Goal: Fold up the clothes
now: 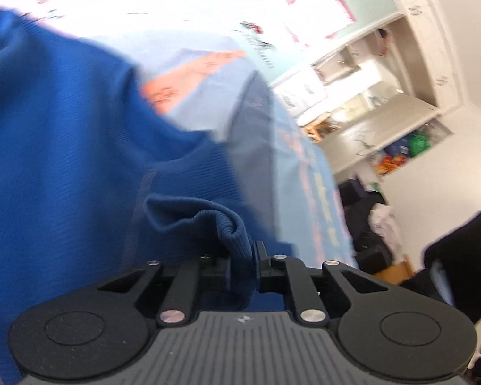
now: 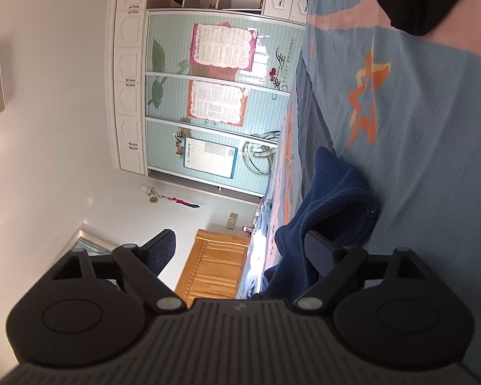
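Observation:
A blue knit sweater [image 1: 64, 160] lies bunched on a light blue bed cover [image 1: 304, 176] and fills the left of the left wrist view. My left gripper [image 1: 243, 256] is shut on the sweater's ribbed edge [image 1: 227, 234], which is pinched into a fold between the jaws. In the right wrist view the same sweater [image 2: 333, 199] forms a dark blue heap on the bed cover [image 2: 433, 176] with its orange star print. My right gripper [image 2: 240, 243] stands open; its right finger [image 2: 320, 250] lies against the heap and the left finger [image 2: 163, 243] is in the air off the bed.
A wardrobe with pale green sliding doors and posters [image 2: 208, 96] faces the bed. A wooden panel [image 2: 215, 266] stands by the bed's end. A black object [image 2: 410, 0] rests on the cover further along. Shelves [image 1: 368, 112] and dark bags [image 1: 368, 224] line the wall.

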Tool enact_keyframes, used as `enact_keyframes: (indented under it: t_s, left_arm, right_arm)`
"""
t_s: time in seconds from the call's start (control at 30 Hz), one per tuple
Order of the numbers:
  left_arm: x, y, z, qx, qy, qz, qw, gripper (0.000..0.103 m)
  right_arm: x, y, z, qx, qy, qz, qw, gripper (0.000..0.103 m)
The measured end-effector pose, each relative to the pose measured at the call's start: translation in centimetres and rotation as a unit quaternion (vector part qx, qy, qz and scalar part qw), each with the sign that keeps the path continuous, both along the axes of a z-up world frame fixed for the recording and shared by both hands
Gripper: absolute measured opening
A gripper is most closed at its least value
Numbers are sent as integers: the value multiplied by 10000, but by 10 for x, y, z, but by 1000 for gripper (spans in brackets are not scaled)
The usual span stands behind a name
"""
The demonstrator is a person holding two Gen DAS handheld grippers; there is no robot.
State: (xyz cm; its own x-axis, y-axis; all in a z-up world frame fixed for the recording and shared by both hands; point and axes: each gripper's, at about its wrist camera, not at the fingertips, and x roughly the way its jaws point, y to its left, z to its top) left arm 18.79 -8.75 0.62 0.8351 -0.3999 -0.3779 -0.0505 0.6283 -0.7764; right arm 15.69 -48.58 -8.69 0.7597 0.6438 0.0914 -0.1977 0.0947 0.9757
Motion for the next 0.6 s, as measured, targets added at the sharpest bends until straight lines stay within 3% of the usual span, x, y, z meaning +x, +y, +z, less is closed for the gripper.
enact_keyframes:
  t_s: [0.13, 0.23, 0.33, 0.4, 0.47, 0.57, 0.6]
  left_arm:
    - [10, -8, 54, -8, -696, -347, 9970, 13]
    - [-5, -2, 87, -84, -1148, -514, 9920, 13]
    - [-36, 19, 96, -42, -1212, -435, 9917, 14]
    - [-58, 40, 80, 42, -927, -225, 9954, 14]
    - [-70, 58, 47, 291, -248, -125, 9992, 19]
    - [-78, 74, -12, 412, 997, -285, 9938, 29]
    - [-84, 75, -19, 486, 1050, -321, 9928, 29]
  right_arm:
    - [-1, -1, -2, 27, 54, -43, 10000, 89]
    - [-1, -1, -2, 10, 82, -52, 10000, 89]
    - [-1, -1, -3, 28, 81, -17, 10000, 89]
    - [-1, -1, -2, 63, 48, 35, 10000, 89]
    - [-1, -1, -2, 82, 66, 59, 9999, 89]
    - [-1, -1, -4, 101, 120, 81, 9998, 89]
    - [-1, -1, -4, 92, 135, 83, 9998, 89]
